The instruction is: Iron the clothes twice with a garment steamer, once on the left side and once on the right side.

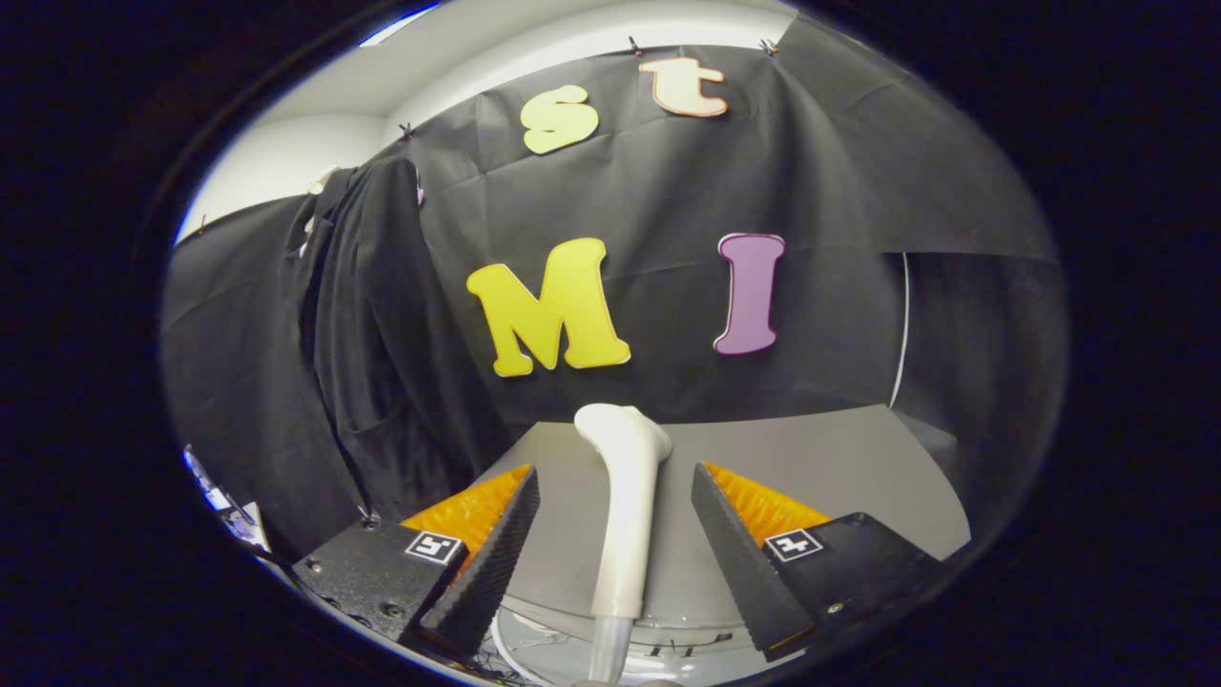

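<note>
A white garment steamer [625, 506] stands upright between my fingers, its head bent at the top and its hose running down below the handle. My gripper [615, 491] is open, with a gap on each side of the handle, and neither finger touches it. A black garment [367, 315] hangs at the left against the booth wall, well beyond my left finger [486, 553]. Its lower part falls in folds toward the floor.
A grey table [811, 458] lies behind the steamer and stretches to the right. A round white base [534, 639] sits under the steamer handle. A thin white cord [901, 324] runs down the wall at the right.
</note>
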